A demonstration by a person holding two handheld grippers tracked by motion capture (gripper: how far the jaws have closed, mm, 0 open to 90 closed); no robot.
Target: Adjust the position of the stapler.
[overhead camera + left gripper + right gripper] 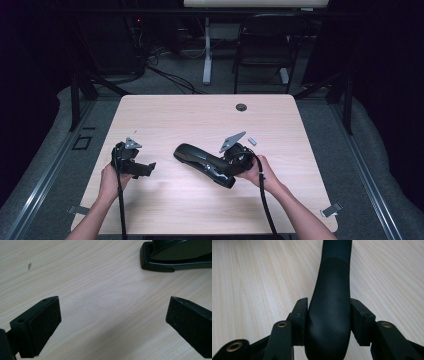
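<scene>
Two claws, right claw (329, 317) gripping black stapler (202, 162), left claw (112, 322) open over table (200, 115)

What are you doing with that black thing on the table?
A person sits at a pale wooden table with a two-jaw gripper in each hand. The right gripper is clamped on the thick end of a long black stapler, with both pads pressed against its sides. The stapler lies on the table near the middle. The left gripper is open, with nothing between its jaws, just bare wood. It points toward the stapler's far end, which sits a little way off.
</scene>
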